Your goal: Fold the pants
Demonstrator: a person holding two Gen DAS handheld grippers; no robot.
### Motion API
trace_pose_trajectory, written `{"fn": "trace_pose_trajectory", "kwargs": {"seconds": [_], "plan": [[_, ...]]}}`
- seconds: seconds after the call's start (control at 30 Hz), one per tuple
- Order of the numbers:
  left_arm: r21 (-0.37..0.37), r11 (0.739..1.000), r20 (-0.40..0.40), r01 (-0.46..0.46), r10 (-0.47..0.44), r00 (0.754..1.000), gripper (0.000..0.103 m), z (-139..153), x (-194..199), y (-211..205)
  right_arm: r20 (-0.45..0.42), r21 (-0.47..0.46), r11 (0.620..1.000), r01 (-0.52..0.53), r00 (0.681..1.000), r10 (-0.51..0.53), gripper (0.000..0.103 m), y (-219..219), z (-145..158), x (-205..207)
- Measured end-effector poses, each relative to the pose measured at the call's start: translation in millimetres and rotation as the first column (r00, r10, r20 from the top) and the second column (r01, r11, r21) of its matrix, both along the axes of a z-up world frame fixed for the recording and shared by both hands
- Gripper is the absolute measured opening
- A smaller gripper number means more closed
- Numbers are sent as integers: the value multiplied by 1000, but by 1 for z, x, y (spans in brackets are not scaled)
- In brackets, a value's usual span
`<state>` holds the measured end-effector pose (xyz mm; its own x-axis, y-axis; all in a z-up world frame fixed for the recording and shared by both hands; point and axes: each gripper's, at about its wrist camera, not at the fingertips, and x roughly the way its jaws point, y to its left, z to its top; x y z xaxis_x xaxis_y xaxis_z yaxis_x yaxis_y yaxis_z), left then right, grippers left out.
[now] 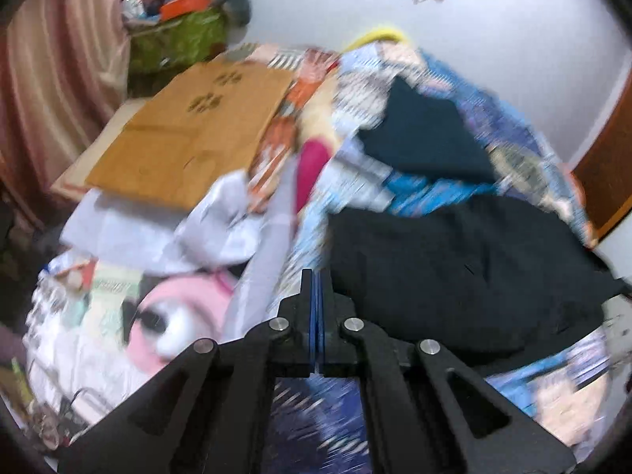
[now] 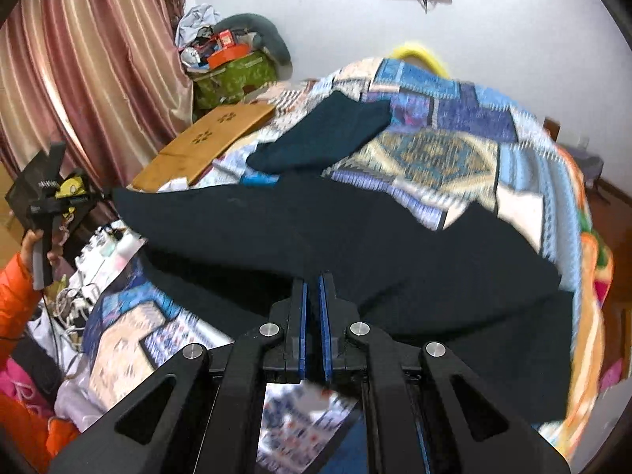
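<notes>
Dark navy cloth, the pants (image 2: 355, 237), lies spread across a patchwork bedspread (image 2: 454, 150) in blue and cream, with a second dark garment (image 2: 328, 134) resting apart on the bedspread behind it. The pants appear partly doubled over, one broad layer running from the left edge of the bed toward the right, but the outline is uneven and no compact bundle has been formed; the fold is judged to be at an early or middle stage, with further folds and squaring of the edges left to do. The right gripper (image 2: 313, 280) hovers just above the near edge of the pants, its blue pads almost together with only a thin slit between them and no cloth visible in that slit. The left gripper (image 1: 317, 276) has its pads pressed fully together and likewise holds nothing; it points at the bedspread beside the left edge of the pants (image 1: 454, 276). The right wrist view alone shows the person's hand (image 2: 33, 245) and orange sleeve (image 2: 15, 296) carrying the left gripper at the bedside. The left wrist view, heavily blurred, alone shows the pink printed fabric (image 1: 185, 308) and pale sheets at the left, and more of the brown cardboard sheet (image 1: 189, 134).
</notes>
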<state>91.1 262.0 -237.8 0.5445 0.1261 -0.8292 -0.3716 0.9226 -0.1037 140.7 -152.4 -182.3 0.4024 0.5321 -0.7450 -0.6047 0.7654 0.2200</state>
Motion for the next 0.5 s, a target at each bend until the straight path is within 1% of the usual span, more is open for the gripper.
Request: {"fn": "trace_pose_trajectory", "kwargs": {"seconds": [0.07, 0.13, 0.2, 0.27, 0.3, 0.33, 0.37, 0.4, 0.43, 0.5], "plan": [[-22, 1000, -41, -16, 16, 999, 0, -19, -9, 4, -35, 7, 1000, 20, 999, -19, 6, -2, -10, -3], [-41, 999, -85, -35, 32, 996, 0, -34, -14, 6, -91, 21, 999, 38, 995, -36, 9, -6, -18, -1], [-39, 999, -89, -37, 33, 995, 0, -37, -16, 6, -122, 39, 998, 58, 991, -53, 9, -11, -18, -3], [-25, 1000, -77, -18, 16, 997, 0, -31, -13, 1, -129, 36, 997, 68, 990, -63, 14, -15, -14, -3], [-11, 1000, -69, -7, 6, 998, 0, -26, -11, -2, -119, 25, 996, 81, 990, -77, 19, -19, -8, -2], [6, 1000, -58, 12, -12, 998, 1, -20, -8, -6, -105, 21, 996, 90, 991, -88, 27, -22, -3, -2], [18, 999, -50, 34, -33, 998, 1, -14, -4, -11, -82, 21, 994, 105, 991, -103, 33, -26, 4, -1], [22, 999, -44, 49, -48, 998, 2, -11, 3, -14, -65, 23, 993, 116, 991, -114, 44, -29, 8, -2], [25, 997, -37, 68, -67, 997, 4, -5, 10, -20, -41, 30, 991, 133, 990, -132, 51, -35, 14, 0], [21, 994, -19, 103, -103, 994, 7, 3, 24, -29, -12, 27, 986, 166, 986, -166, 54, -42, 22, 7]]}}
